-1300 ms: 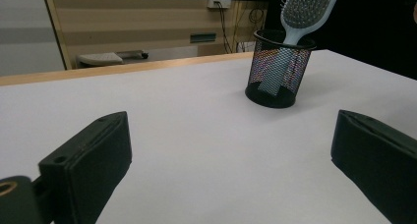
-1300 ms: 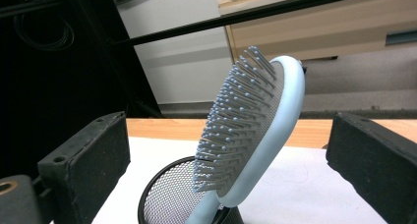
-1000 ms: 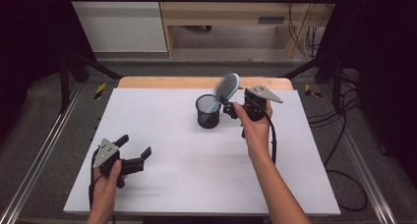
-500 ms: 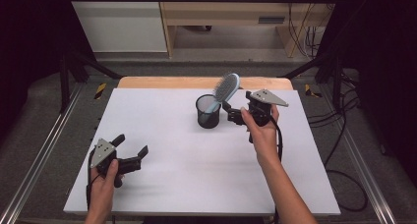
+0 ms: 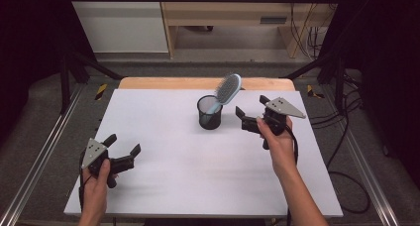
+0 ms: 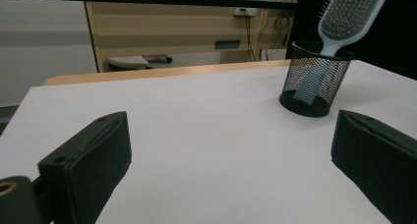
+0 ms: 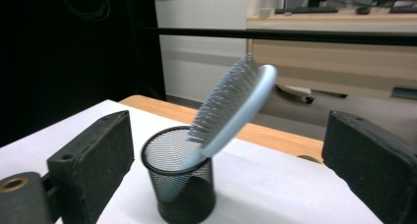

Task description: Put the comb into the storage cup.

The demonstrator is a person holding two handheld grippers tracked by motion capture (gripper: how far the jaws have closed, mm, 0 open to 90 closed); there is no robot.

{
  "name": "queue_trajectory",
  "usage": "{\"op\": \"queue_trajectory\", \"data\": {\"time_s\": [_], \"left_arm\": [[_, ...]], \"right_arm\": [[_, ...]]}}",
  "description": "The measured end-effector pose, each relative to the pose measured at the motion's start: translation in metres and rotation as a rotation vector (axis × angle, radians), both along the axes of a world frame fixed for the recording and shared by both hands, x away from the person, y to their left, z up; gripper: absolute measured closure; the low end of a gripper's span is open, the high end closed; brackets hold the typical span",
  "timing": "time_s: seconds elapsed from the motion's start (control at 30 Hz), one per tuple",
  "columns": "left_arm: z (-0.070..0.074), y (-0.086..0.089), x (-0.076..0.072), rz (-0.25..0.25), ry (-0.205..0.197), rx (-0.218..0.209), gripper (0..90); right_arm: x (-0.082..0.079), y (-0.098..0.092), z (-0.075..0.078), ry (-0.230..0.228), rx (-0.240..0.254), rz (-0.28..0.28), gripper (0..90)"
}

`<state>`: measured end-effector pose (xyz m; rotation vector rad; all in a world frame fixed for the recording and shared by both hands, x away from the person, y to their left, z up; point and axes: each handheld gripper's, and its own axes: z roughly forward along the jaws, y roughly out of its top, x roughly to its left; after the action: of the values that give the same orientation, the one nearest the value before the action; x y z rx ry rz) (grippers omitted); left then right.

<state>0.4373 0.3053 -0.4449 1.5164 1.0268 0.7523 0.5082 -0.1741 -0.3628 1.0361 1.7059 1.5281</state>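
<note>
Backed off the hairbrush, right gripper gapes empty (left too) over white table.

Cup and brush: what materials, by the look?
Cup: black wire mesh, likely metal, matte; you see the handle through its wall. Brush: pale blue, smooth, slightly glossy back, probably plastic; grey bristles, material unclear.

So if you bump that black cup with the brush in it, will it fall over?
Probably, yes. The mesh cup looks thin and light, and the hairbrush leans out well above its rim, so it seems top-heavy. A low, gentle push might just slide it on the smooth white table.
</note>
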Motion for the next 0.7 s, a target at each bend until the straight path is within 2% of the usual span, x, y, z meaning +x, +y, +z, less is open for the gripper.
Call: {"op": "queue_trajectory", "data": {"time_s": [0.23,0.33,0.7], "left_arm": [[0.002,0.009,0.001,0.056,-0.005,0.005,1.8],[0.002,0.009,0.001,0.056,-0.005,0.009,1.8],[0.004,0.01,-0.007,0.022,-0.004,0.032,2.4]], "right_arm": [[-0.01,-0.022,-0.006,-0.02,0.008,-0.046,4.1],[-0.015,-0.031,-0.009,-0.018,0.004,-0.066,3.7],[-0.034,-0.059,-0.019,-0.027,-0.004,-0.085,2.8]]}}
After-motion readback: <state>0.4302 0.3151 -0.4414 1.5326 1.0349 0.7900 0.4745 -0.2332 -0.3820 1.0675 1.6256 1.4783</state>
